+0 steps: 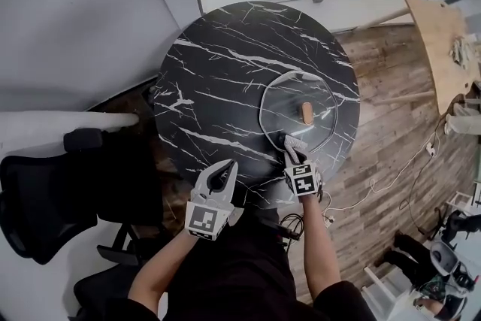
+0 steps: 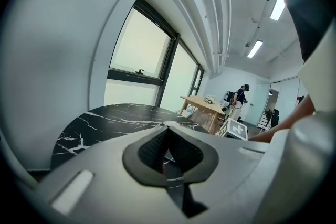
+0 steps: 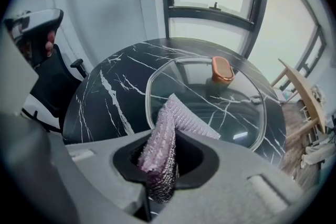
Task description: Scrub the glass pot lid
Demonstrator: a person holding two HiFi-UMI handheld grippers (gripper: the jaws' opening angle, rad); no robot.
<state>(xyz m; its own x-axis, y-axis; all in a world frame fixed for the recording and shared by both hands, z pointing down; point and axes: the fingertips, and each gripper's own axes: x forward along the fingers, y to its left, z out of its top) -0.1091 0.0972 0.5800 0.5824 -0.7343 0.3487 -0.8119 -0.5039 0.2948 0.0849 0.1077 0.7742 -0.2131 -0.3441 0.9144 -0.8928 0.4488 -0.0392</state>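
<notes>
Your right gripper (image 1: 290, 149) is clamped on the scrub cloth (image 3: 165, 136) at the near rim of the glass pot lid (image 1: 319, 94).
The lid lies flat on the right half of the round marble bench (image 1: 218, 71), copper knob (image 1: 307, 113) up. Your left gripper (image 1: 225, 165), jaws together and empty, sits over the bench's near edge, apart from the lid. A black chair (image 1: 37, 199) stands at your left, and cables (image 1: 391, 180) trail on the floor at your right.

The right claw (image 3: 160, 165) pinches a mesh cloth (image 3: 173, 123) over the glass pot lid (image 3: 226, 105).
</notes>
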